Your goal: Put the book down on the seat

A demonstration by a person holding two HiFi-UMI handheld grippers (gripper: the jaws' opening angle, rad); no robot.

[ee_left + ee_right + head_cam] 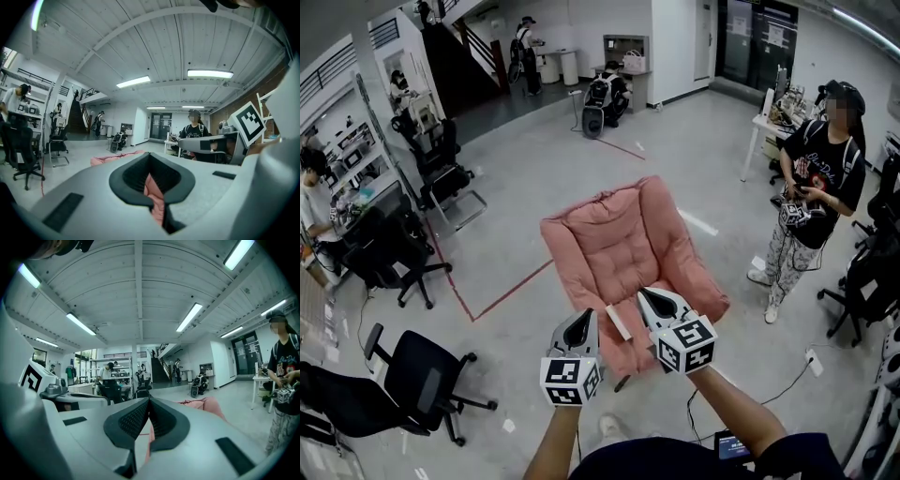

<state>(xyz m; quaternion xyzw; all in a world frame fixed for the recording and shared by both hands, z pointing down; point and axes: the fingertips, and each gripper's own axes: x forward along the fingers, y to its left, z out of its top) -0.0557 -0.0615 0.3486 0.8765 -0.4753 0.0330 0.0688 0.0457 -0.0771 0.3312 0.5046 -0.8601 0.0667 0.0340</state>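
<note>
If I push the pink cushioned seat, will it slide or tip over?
Probably slide, not tip: the pink seat sits low and wide on the smooth floor. Its tufted padding looks soft, so it would likely dent first.

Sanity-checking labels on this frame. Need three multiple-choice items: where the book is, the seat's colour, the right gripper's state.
1. Where does the white book lie?
A) on the floor by an office chair
B) on the front part of the seat
C) in the left gripper's jaws

2. What colour is the seat?
A) pink
B) blue
C) black

3. How is the right gripper?
A) wide open
B) shut on the book
C) shut, with nothing held

Key: 1 B, as the head view shows the book flat on the cushion's front. 2 A, as the cushion is pink in all three views. 3 C, as the right gripper view shows its pads together with nothing between them.
</note>
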